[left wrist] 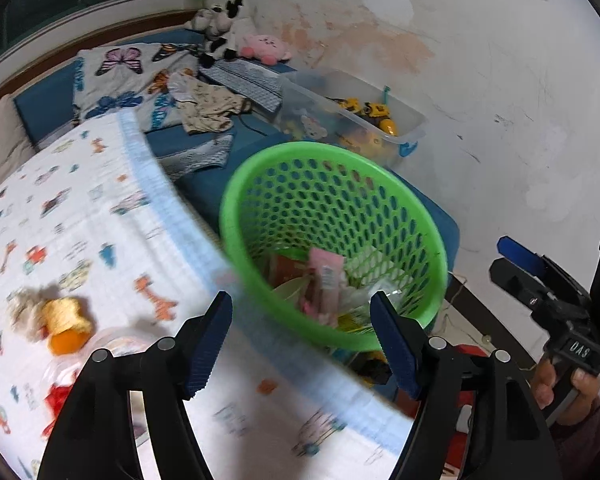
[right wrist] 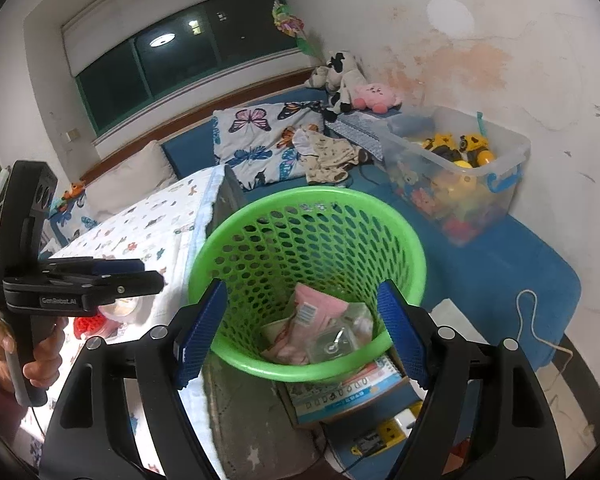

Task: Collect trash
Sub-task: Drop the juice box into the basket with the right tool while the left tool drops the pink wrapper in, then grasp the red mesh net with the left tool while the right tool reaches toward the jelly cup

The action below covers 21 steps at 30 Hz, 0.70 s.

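Both tongs empty. Our right gripper [right wrist: 302, 334] hangs wide open straight over the green basket [right wrist: 236, 220], which already holds pink wrappers [right wrist: 320, 308] and clear plastic. Our left gripper [left wrist: 300, 344] is also spread open, nothing between the pads, at the basket's near-left rim, over the printed blanket [left wrist: 80, 220].

Remaining loose bits we see: an orange-and-tan crumpled piece [left wrist: 62, 318] on the blanket, left of the left tongs and slightly nearer than the basket. Blurred, so we can't call its long axis. Left hand is clearly closer; we'd judge it should swing left for the pick.
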Available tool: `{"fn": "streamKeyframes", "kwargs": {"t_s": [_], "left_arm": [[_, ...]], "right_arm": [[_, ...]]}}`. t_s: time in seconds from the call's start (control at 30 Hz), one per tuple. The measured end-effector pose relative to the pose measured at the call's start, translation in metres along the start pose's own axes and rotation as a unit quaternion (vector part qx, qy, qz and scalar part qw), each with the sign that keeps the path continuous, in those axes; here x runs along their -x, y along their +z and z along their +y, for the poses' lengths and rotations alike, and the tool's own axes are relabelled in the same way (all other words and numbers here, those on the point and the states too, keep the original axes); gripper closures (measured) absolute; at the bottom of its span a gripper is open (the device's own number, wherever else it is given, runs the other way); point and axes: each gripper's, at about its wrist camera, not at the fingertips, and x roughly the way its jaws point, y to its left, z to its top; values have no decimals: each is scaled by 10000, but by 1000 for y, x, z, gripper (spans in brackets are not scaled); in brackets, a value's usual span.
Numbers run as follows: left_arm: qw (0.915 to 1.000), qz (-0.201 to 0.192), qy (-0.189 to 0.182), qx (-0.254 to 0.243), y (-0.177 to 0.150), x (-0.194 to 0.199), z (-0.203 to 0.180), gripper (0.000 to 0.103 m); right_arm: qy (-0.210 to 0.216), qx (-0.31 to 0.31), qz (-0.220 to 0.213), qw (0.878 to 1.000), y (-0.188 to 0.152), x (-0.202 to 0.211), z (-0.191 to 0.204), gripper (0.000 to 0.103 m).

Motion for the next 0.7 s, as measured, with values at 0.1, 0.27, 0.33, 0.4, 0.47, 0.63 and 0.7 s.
{"fn": "streamKeyframes", "kwargs": {"t_s": [0.1, 0.27, 0.33, 0.4, 0.47, 0.63, 0.7], "left_arm": [[9998, -85, 183, 72, -10, 13, 14, 34], [9984, -232, 462, 211, -29, 37, 40, 34], [9974, -283, 611, 248, -39, 47, 51, 34], [9965, -311, 719, 288, -48, 55, 61, 34], [9958, -326, 789, 338, -57, 61, 71, 34], [9939, -224, 973, 470, -81, 67, 98, 34], [9940, -143, 956, 511, -86, 64, 104, 34]], "right_arm": [[90, 83, 24, 9999, -2, 0, 10, 24], [214, 205, 37, 9996, -2, -3, 25, 22], [275, 248, 39, 9993, -2, -4, 33, 22], [335, 285, 52, 9990, -3, -5, 40, 22], [390, 332, 70, 9987, -3, -7, 46, 22], [506, 477, 108, 9975, -5, -11, 64, 22], [554, 494, 141, 9971, -5, -15, 69, 21]]}}
